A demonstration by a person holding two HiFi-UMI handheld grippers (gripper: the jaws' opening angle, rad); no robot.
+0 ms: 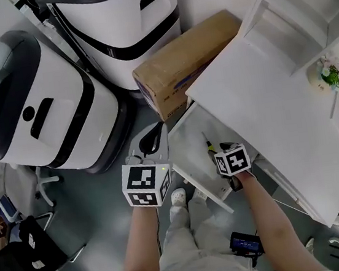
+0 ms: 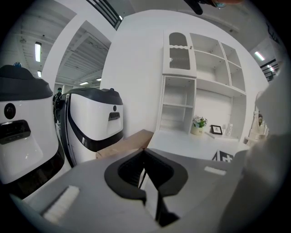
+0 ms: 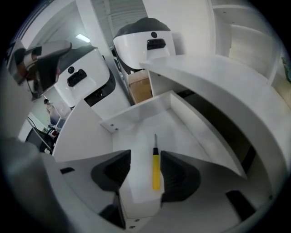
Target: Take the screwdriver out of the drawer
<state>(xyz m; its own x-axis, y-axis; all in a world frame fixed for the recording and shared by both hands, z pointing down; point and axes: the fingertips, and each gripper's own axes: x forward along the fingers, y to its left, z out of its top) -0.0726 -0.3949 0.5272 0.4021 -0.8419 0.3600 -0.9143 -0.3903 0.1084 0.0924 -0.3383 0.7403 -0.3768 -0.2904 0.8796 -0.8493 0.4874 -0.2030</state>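
Screwdriver (image 3: pixel 156 166) with the yellow handle lies flat in the open drawer (image 3: pixel 136 113). Its handle is near the front edge and its tip points at the back wall. My right gripper (image 3: pixel 146 160) points down over it. Its jaws are apart, one on each side of the handle, and they are not squeezing it. My left gripper (image 2: pixel 145 154) is closed tight on nothing. I think this is the grabbing step. Next I should pinch the handle, then lift it straight up.
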